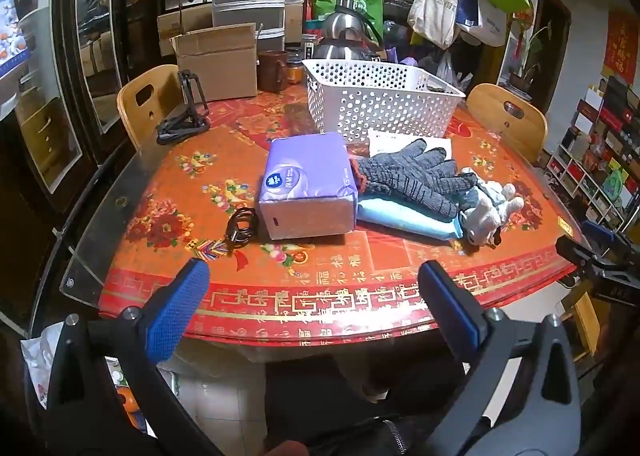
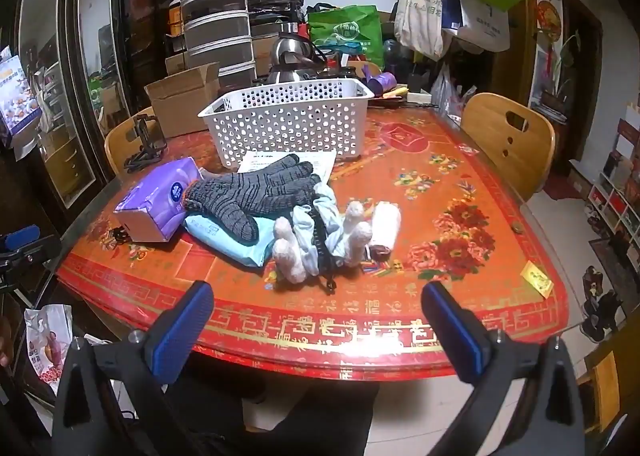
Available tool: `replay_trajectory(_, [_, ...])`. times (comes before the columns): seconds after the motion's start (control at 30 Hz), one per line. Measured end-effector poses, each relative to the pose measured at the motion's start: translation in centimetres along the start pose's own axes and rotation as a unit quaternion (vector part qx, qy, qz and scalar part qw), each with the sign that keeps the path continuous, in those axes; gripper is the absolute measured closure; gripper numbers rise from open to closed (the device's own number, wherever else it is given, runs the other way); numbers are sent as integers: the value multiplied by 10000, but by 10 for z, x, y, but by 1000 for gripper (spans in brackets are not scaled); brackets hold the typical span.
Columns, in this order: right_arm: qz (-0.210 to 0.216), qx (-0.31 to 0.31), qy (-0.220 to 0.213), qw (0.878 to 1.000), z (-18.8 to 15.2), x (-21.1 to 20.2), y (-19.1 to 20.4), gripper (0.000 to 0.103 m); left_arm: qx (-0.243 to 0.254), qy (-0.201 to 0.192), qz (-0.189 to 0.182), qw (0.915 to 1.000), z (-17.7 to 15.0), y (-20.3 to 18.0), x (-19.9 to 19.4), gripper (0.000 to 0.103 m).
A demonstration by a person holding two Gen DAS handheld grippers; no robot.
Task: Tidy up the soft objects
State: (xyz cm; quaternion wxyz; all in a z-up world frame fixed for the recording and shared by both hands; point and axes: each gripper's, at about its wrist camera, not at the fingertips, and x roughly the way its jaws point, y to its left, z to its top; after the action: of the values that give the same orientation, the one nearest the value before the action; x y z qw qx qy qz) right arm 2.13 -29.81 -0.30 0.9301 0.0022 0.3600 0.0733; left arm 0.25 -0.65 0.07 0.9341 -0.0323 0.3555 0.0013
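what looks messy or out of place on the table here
The soft items are heaped, not in the white basket: grey knit gloves drape over a blue pack beside the purple tissue pack, and a plush toy lies toppled. Nothing looks spilled or damaged.

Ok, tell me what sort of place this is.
Most likely a lived-in home dining room used for storage: a dining table under a red festive cloth with wooden chairs around it, a steel kettle behind the white basket, and tote bags hanging on the wall.
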Motion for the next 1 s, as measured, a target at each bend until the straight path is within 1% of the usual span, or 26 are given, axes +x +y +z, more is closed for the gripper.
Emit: replay_trajectory(1.0, [36,36,-11,10000,1,-2,1,0,-44,-17,-41,10000,3,0,-3,0])
